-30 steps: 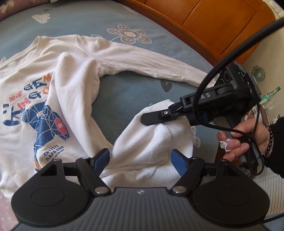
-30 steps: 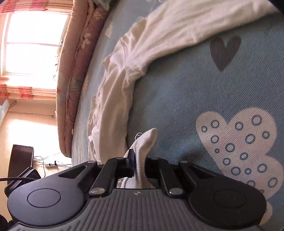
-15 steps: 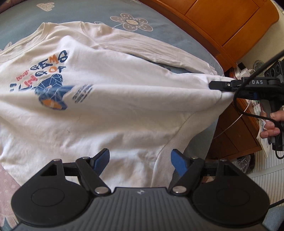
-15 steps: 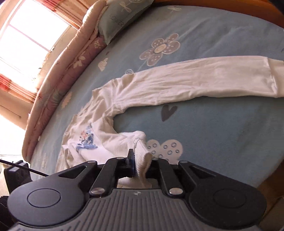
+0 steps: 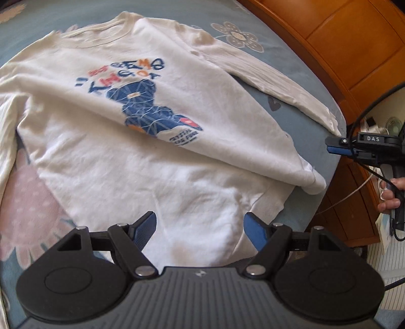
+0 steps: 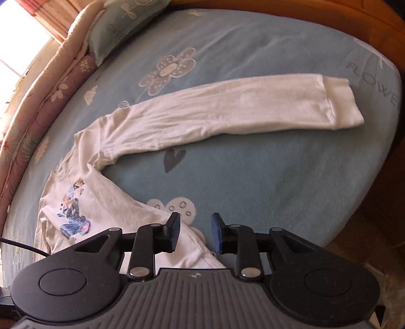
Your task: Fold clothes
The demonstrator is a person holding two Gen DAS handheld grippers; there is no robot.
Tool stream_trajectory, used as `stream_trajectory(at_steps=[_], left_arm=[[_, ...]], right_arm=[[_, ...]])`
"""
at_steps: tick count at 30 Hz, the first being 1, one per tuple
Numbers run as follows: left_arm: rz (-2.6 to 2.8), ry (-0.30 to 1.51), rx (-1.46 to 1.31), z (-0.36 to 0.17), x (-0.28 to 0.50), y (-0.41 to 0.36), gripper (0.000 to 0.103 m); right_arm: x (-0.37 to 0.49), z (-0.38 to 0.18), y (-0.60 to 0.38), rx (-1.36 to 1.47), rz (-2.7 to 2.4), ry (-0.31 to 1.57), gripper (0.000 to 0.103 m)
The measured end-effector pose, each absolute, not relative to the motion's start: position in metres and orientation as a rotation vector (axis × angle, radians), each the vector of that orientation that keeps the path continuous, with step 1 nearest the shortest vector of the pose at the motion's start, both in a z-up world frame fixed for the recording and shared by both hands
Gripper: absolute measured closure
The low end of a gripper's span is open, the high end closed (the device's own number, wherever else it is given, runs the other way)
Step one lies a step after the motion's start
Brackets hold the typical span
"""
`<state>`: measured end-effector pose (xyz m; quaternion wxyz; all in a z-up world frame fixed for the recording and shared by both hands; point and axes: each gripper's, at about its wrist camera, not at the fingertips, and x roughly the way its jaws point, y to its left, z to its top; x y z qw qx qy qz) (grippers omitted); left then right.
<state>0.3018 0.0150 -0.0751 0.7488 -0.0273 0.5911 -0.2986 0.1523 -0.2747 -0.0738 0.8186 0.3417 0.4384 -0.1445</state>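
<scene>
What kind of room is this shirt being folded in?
Most likely a bedroom. The white shirt lies spread on a bed with a blue flowered sheet, a pillow sits at the far end, and a wooden bed frame runs along the edge.

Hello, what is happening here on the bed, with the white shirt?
A person holding a claw in each hand is folding clothes. A white long-sleeved shirt lies face up on the blue bed, one sleeve stretched out. Both the left claw and the right claw are open, holding nothing. No fold is made yet.
</scene>
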Motion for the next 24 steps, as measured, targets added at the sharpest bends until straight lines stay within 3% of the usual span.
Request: stream_trajectory(at_steps=[8, 12, 19, 24], left_arm=[[-0.390, 1.323, -0.318, -0.087, 0.278, 0.073, 0.028], [-0.255, 1.328, -0.445, -0.094, 0.266, 0.102, 0.028], [-0.134, 1.267, -0.509, -0.091, 0.254, 0.140, 0.028], [-0.105, 1.241, -0.581, -0.092, 0.243, 0.151, 0.028]], right_arm=[[0.212, -0.060, -0.202, 0.504, 0.145, 1.011, 0.063], [0.234, -0.070, -0.107, 0.042, 0.462, 1.069, 0.045], [0.225, -0.094, 0.004, -0.506, 0.912, 0.961, 0.039], [0.210, -0.117, 0.032, -0.849, 0.939, 0.851, 0.037]])
